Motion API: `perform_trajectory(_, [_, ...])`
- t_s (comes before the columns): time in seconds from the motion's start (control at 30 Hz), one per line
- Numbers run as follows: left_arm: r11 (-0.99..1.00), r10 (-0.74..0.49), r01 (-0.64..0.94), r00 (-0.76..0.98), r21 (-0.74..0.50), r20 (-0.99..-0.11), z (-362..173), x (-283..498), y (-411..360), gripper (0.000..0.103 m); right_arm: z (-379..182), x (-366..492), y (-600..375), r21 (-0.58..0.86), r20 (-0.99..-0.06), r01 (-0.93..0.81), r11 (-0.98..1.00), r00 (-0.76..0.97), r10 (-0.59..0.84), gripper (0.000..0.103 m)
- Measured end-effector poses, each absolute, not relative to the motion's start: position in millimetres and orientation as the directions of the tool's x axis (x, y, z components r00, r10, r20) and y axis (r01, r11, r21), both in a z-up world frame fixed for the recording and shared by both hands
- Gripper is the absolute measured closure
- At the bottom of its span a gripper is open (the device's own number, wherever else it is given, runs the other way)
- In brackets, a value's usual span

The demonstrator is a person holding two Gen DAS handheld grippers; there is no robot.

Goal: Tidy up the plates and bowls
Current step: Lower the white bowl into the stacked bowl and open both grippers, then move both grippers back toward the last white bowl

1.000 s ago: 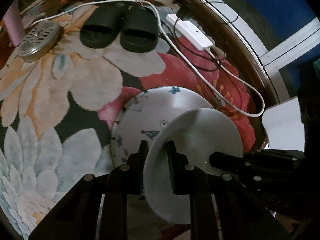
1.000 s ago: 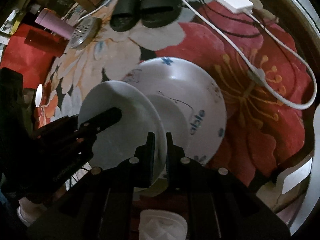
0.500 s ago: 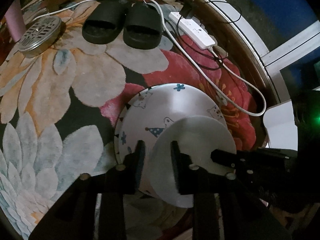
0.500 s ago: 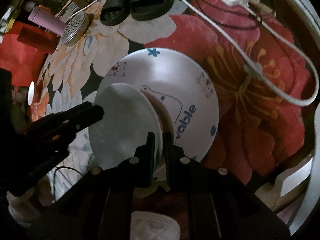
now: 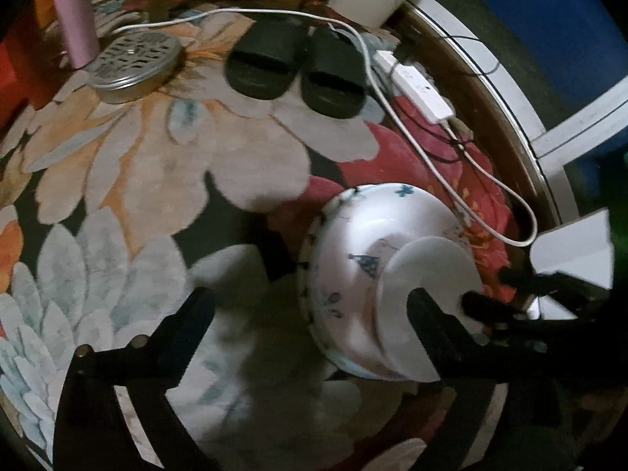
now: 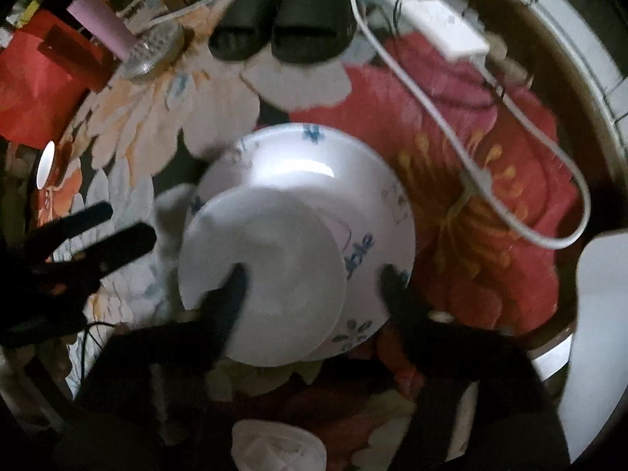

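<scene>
Small white plate (image 6: 263, 274) lying on top of large patterned plate (image 6: 369, 196), lower centre of right wrist view, overlapping its lower-left part; both on floral rug (image 6: 471, 204). Same stack at right of centre in left wrist view: small white plate (image 5: 428, 271) over large patterned plate (image 5: 353, 251), rug (image 5: 157, 180) around.

Right gripper (image 6: 314, 271) spread wide, one finger (image 6: 231, 294) over the small plate's lower-left edge, the other over the patterned plate's lower-right rim; pinching nothing. Pointing down and forward over the stack. Motion blur, contact with plates unclear.

Left gripper (image 5: 310, 306) also spread wide, left finger (image 5: 184, 322) over bare rug at lower left, right finger crossing the small plate's lower edge. Nothing between fingers. Also seen as dark prongs at left edge of right wrist view, left gripper (image 6: 98, 231), just beside the small plate. Right gripper visible at right edge of left wrist view (image 5: 510, 294), tips near the small plate's rim.

Farther out, upper frame of left wrist view: black slippers (image 5: 298, 66), white cable (image 5: 431, 157) running past plates to power strip (image 5: 420, 86), round metal grate lid (image 5: 133, 62) upper left, pink bottle (image 5: 76, 23) beside it.
</scene>
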State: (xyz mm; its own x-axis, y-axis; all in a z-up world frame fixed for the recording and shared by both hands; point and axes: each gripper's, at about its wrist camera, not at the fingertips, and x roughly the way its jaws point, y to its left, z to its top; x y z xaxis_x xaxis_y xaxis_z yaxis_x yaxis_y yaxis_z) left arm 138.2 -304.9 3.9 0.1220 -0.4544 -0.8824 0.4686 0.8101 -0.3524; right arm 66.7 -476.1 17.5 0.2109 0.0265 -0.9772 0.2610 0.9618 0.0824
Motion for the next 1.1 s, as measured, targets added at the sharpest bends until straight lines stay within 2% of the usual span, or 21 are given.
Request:
perform_trajectory(0.07, [0.821,-0.442,0.459,0.135,-0.339,-0.887,2.9,139.7,-298.2,0.003,25.8,69.2,-473.3,0.065,-0.971,0.253,0.965,0.239,0.002,0.021])
perform_trajectory(0.2, [0.837,-0.422,0.446,0.157,-0.317,-0.893,2.2,142.0,-286.2,0.002,27.1,76.3,-465.1,0.066,-0.968,0.241,0.968,0.249,0.004,0.008])
perform_trajectory(0.27, [0.841,-0.417,0.441,0.165,-0.312,-0.894,3.1,142.5,-279.5,0.002,25.6,78.3,-459.2,0.064,-0.969,0.236,0.97,0.246,0.004,0.006])
perform_trajectory(1.1, [0.91,-0.361,0.3,0.239,-0.285,-0.901,-4.8,158.3,-175.8,0.002,14.3,103.4,-374.2,0.09,-0.972,0.127,0.988,0.227,0.059,0.005])
